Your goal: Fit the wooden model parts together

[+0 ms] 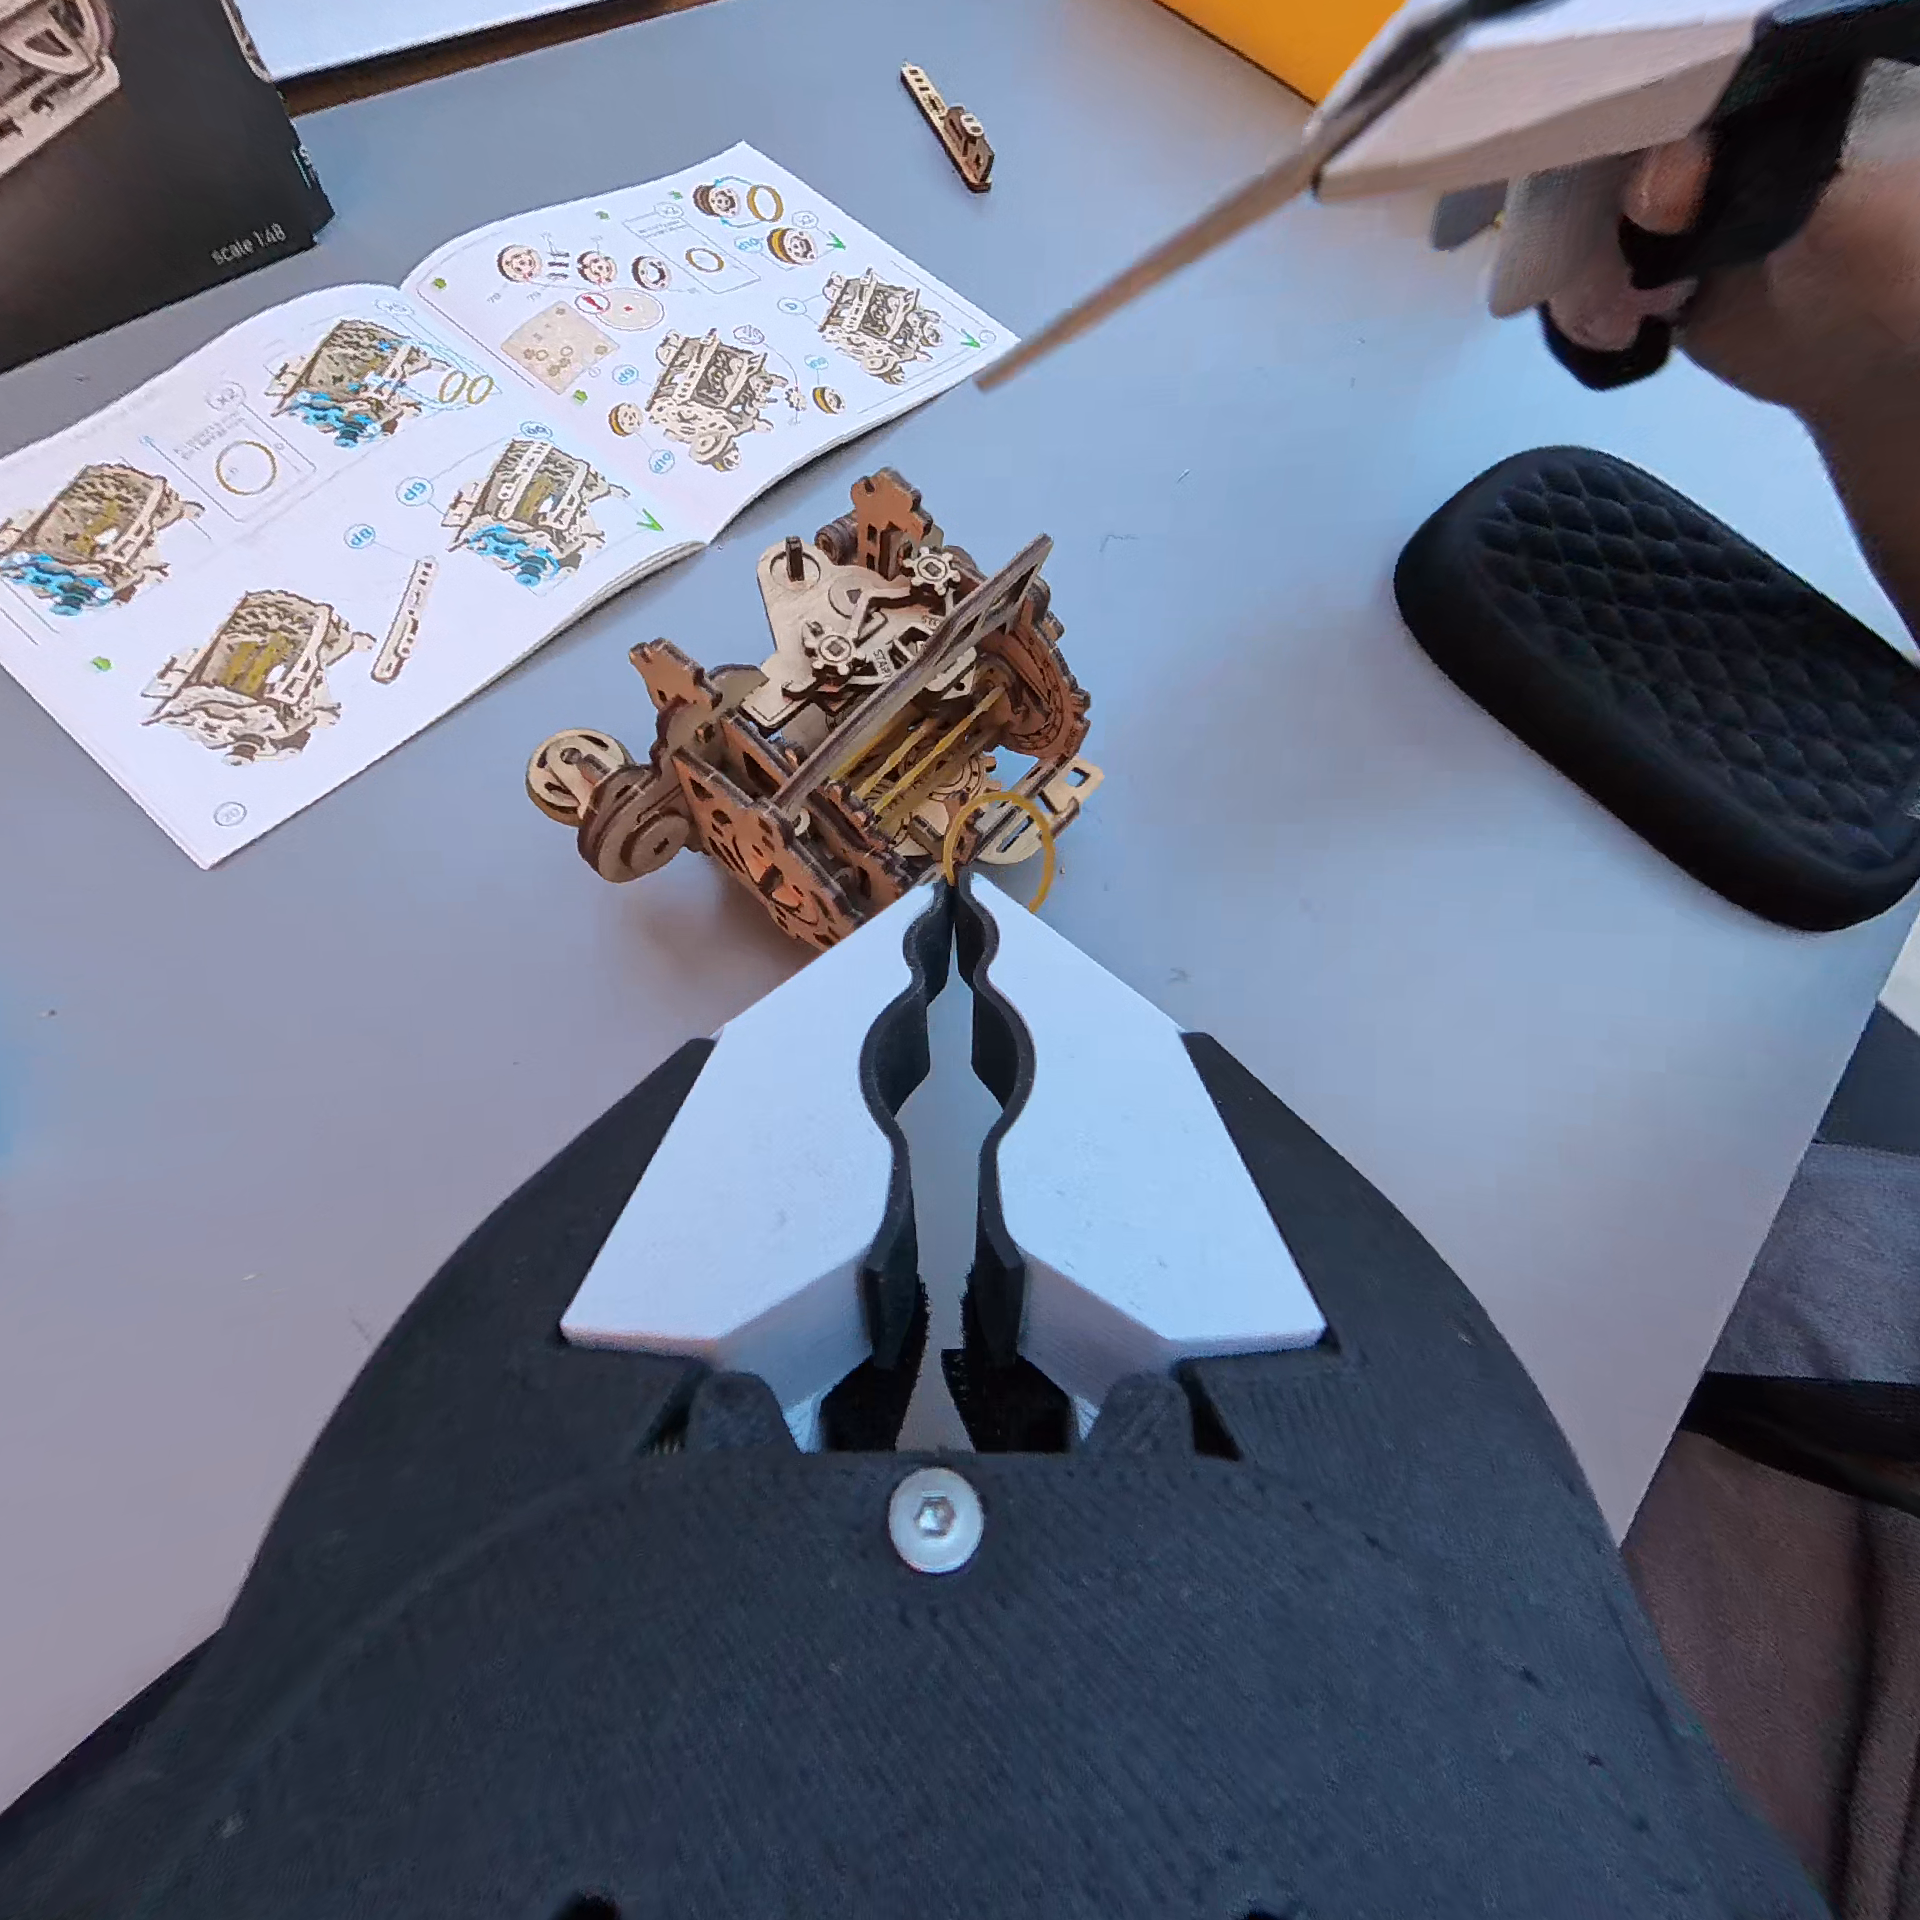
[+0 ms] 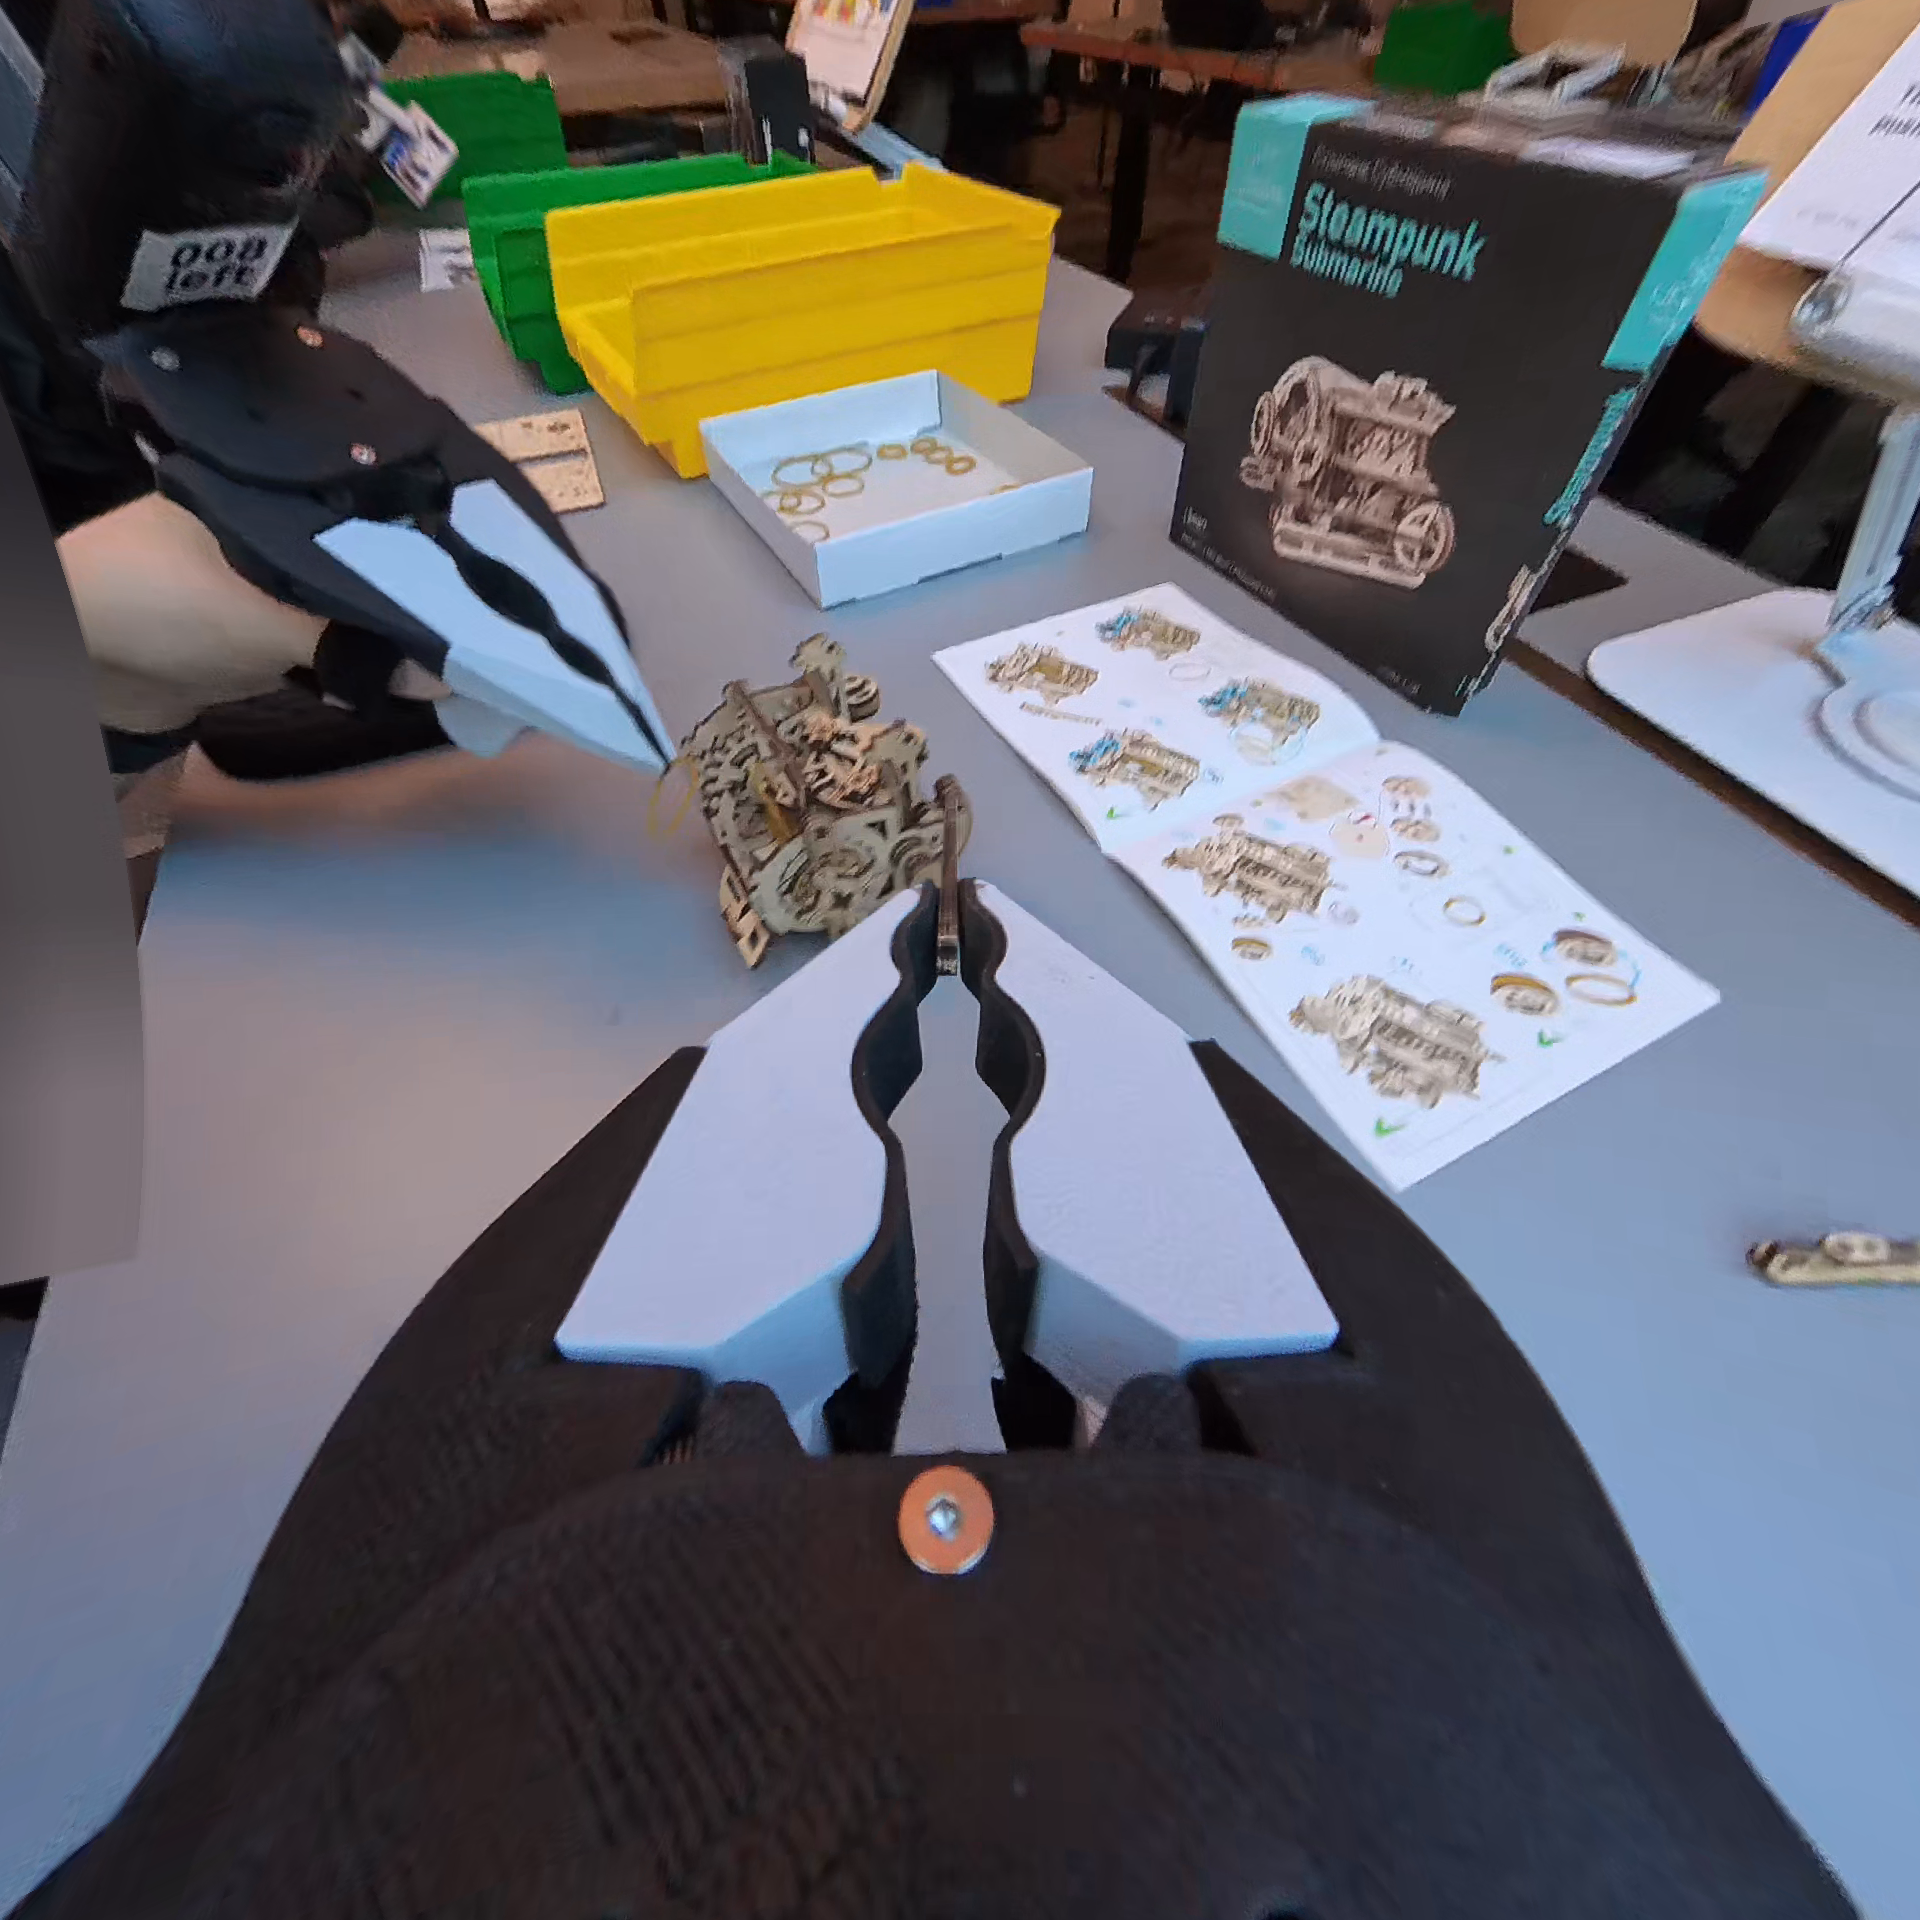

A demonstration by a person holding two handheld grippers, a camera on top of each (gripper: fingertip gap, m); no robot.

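We are working at the half-built wooden model [image 1: 821, 717], which is lying tilted on the grey table [image 1: 1247, 1091] just beside the open instruction booklet [image 1: 436, 447]. Our left gripper [image 1: 954, 883] is pinching a yellow rubber band [image 1: 1013, 831] at the model's near corner, jaws closed to a sliver on it. Our right gripper [image 2: 948, 914] is clamping a thin flat wooden part [image 2: 947, 930] edge-on, close to the model's other side.

We judge we are mid-step, looping the band onto the model while readying the part. Next we are needing a gentle stretch over a peg without dragging the model.

Around the model the table is lying open; the table's edge and a black padded rest [image 1: 1662, 675] are lying near the band's side, and a loose wooden strip [image 1: 951, 125] is lying well beyond the booklet
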